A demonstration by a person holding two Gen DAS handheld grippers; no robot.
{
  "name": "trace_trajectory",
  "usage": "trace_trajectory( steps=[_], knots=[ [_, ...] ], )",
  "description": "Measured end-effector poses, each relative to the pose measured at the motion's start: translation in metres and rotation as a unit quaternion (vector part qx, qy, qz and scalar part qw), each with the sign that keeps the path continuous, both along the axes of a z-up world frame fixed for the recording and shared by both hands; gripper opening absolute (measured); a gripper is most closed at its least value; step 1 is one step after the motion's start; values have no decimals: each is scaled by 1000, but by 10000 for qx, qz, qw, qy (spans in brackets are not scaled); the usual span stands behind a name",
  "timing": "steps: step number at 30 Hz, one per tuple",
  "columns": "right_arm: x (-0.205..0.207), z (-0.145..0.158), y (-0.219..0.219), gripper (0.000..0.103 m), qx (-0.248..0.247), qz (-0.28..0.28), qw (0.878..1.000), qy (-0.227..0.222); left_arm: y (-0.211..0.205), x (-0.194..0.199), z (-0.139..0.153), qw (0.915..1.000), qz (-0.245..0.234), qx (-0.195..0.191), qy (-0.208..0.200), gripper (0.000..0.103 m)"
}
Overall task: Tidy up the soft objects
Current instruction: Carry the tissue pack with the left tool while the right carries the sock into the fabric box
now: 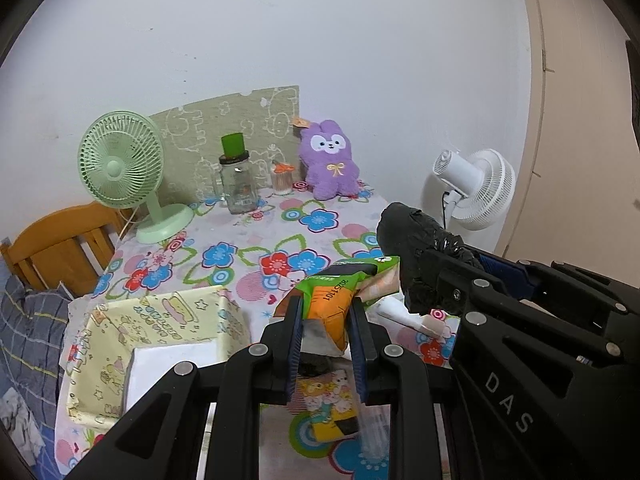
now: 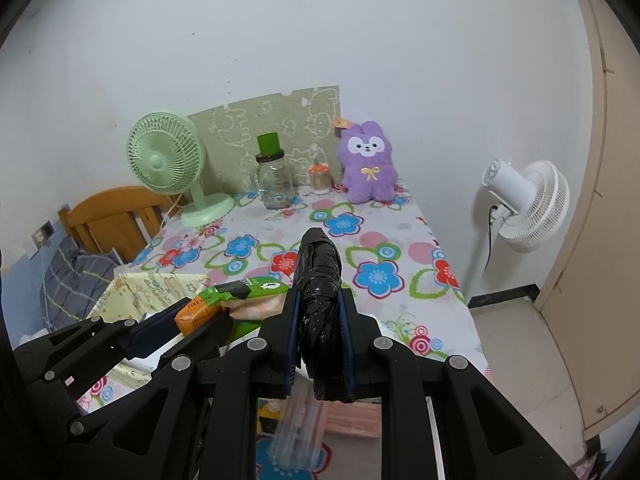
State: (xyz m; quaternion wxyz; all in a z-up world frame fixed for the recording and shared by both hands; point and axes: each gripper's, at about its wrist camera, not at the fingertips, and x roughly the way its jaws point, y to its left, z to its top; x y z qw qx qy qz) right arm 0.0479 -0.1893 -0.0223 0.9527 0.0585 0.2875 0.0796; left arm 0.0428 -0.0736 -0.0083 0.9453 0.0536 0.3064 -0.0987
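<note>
My left gripper (image 1: 326,306) is shut on a green and orange soft packet (image 1: 340,292) and holds it above the flowered table (image 1: 240,248); the packet also shows in the right wrist view (image 2: 236,300). My right gripper (image 2: 318,300) is shut on a black plastic bag roll (image 2: 320,280), held above the table just right of the left gripper; the roll shows in the left wrist view (image 1: 408,248). A yellow fabric storage box (image 1: 160,340) sits at the near left of the table. A purple plush bunny (image 1: 330,160) stands at the back.
A green desk fan (image 1: 120,168), a glass jar with a green cap (image 1: 238,180) and a small toothpick jar (image 1: 282,178) stand at the back. A white floor fan (image 2: 524,204) is right of the table. A wooden chair (image 1: 60,244) is left. Small packets (image 1: 328,404) lie below my left gripper.
</note>
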Motion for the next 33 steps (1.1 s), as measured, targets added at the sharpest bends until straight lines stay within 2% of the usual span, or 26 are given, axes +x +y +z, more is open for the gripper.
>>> trace_trajectory(
  steps=[14, 33],
  knots=[
    [13, 9, 37, 21, -57, 211, 9998, -25, 36, 12, 5, 9998, 197, -11, 7, 21],
    [39, -3, 105, 21, 12, 856, 9961, 192, 104, 30, -9, 9972, 735, 5, 162, 21]
  ],
)
